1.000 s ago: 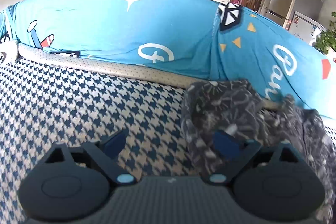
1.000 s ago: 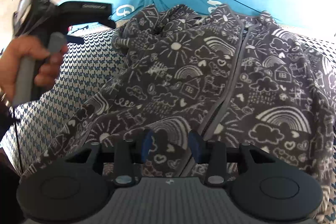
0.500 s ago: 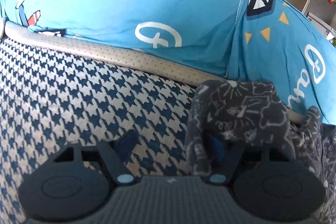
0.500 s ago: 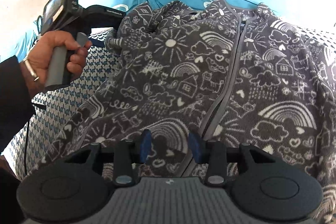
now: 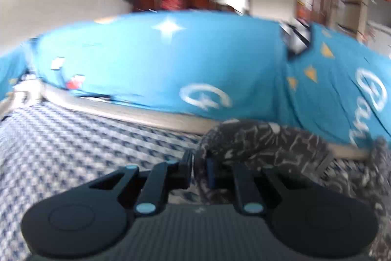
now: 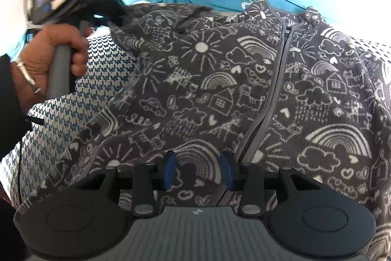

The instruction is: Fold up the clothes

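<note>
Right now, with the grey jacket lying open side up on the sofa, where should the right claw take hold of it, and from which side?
Grip the bottom hem of the grey jacket beside the zipper, coming from the near edge. The fleece lies flat there, directly ahead of the right claw, whose jaws already straddle it. The left claw pinches the far sleeve.

Both wrist views look down, close over one jacket (image 6: 220, 80)
</note>
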`<state>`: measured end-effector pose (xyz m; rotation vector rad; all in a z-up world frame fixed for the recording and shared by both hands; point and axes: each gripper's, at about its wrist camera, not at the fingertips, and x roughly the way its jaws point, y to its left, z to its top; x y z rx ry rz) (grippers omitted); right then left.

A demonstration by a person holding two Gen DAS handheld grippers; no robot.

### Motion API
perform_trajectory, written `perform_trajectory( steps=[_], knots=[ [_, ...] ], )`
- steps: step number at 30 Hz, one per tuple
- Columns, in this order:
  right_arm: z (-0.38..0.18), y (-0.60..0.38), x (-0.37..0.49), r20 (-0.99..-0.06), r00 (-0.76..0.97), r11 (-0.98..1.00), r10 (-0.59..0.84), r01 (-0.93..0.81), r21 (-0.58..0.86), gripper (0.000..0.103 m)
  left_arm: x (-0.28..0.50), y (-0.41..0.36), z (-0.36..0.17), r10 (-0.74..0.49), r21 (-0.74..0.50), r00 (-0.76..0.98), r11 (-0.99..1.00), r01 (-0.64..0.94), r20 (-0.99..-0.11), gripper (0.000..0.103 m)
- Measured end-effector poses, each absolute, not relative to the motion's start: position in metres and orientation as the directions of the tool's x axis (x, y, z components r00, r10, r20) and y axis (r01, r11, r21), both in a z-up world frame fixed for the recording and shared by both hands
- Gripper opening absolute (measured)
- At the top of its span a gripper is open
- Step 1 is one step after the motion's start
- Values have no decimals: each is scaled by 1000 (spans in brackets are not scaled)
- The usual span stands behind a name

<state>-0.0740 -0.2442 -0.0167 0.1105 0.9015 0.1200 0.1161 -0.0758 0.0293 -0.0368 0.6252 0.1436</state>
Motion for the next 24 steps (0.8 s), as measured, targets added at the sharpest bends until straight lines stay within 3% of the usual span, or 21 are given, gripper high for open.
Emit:
perform_trajectory(
  steps=[5,10,15,20,22,24],
  knots=[
    [-18,-245,-74,-774,615,988,150,-63,142,40,88,-43,30,196,-20,761,964,-265,-618,15],
    [-15,-241,-75,-775,615,989,145,-78,122,40,64,-22,15,177,-8,685,966,-258,-707,35],
    [-13,-237,-73,-777,614,990,142,-82,116,40,47,-11,3,127,-13,636,978,-210,-762,44],
    [-14,-232,-72,-779,613,991,131,-87,98,41,43,1,20,76,-76,685,979,-188,-724,58],
    [-15,-231,-71,-779,614,992,128,-88,94,41,48,8,28,54,-108,716,978,-179,-696,79],
    [-15,-230,-71,-779,614,992,125,-85,92,41,57,13,33,37,-130,739,977,-167,-672,79]
  ],
)
